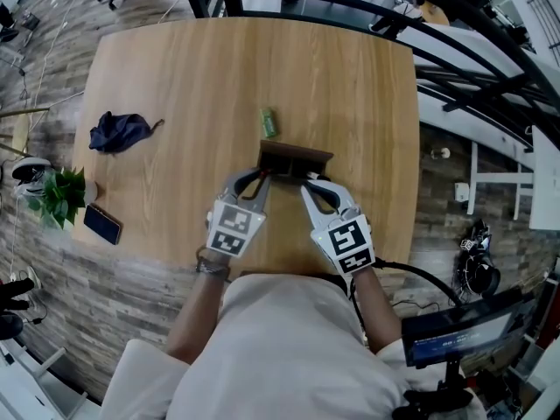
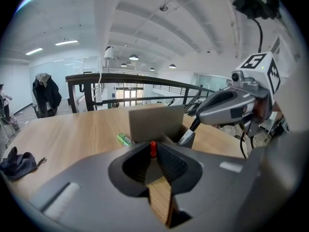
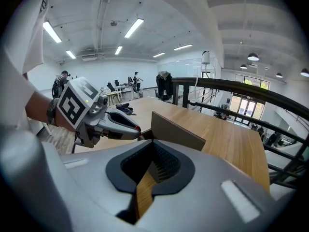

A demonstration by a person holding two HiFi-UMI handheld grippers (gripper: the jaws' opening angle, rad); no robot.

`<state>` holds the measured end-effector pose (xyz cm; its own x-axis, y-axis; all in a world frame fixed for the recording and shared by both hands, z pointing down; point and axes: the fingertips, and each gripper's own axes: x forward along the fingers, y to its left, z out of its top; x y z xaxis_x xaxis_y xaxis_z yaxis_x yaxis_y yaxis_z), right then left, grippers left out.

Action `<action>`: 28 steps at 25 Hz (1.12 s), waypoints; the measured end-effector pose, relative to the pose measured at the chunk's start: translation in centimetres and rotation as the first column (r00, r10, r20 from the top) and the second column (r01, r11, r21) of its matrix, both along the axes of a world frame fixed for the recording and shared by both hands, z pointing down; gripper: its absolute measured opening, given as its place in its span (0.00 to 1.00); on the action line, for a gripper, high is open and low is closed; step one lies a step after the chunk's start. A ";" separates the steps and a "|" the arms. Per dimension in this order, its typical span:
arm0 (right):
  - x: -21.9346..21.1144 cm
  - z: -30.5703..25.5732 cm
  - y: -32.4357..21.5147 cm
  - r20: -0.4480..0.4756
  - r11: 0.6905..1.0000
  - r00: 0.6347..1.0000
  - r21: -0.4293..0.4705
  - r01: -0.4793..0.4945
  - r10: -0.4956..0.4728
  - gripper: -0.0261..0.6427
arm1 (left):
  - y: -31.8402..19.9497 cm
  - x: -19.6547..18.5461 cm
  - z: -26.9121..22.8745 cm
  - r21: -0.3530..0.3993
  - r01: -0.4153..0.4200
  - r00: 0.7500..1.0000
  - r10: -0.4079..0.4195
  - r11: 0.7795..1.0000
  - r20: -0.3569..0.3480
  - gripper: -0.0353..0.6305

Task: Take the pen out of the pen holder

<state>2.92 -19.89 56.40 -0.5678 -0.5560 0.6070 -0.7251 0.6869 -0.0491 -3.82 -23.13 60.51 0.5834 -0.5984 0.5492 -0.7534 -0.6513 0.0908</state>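
A brown pen holder (image 1: pixel 296 157) stands mid-table, and both grippers are at its near side. In the left gripper view its tall back panel (image 2: pixel 154 122) rises just beyond my jaws. My left gripper (image 1: pixel 262 178) is shut, with a small red piece (image 2: pixel 153 149) pinched between its tips. My right gripper (image 1: pixel 308 180) is shut on a black-and-white pen (image 2: pixel 186 136) that slants down into the holder's low front compartment. In the right gripper view the holder (image 3: pixel 176 132) is just ahead of the closed jaws and the pen itself does not show.
A green object (image 1: pixel 269 122) lies on the table just beyond the holder. At the table's left are a dark cloth (image 1: pixel 118 132), a phone (image 1: pixel 102 223) and a potted plant (image 1: pixel 61 195). A black railing (image 1: pixel 455 68) runs past the far right edge.
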 end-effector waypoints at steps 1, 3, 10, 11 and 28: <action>0.0 -0.1 0.1 0.000 1.000 1.000 0.002 -0.001 0.001 0.04 | 0.0 0.0 -0.1 0.003 0.001 1.000 -0.001 1.000 0.000 0.11; 0.1 -0.2 0.2 -0.003 1.000 1.000 0.007 -0.005 0.005 0.04 | -0.1 -0.1 -0.3 0.010 0.004 1.000 -0.004 1.000 0.000 0.11; 0.9 -1.1 0.5 0.004 0.999 0.999 0.027 -0.040 0.040 0.04 | 0.0 -0.3 -1.3 0.036 0.004 1.000 -0.004 0.999 0.004 0.11; 0.9 -1.2 0.6 0.006 0.998 0.999 0.032 -0.047 0.047 0.04 | 0.0 -0.3 -1.5 0.042 0.002 1.000 -0.002 0.999 0.003 0.11; 2.6 -4.1 0.1 0.032 0.973 0.984 0.144 -0.179 0.176 0.04 | 1.1 0.5 -5.3 0.158 -0.046 0.999 0.047 0.986 -0.003 0.11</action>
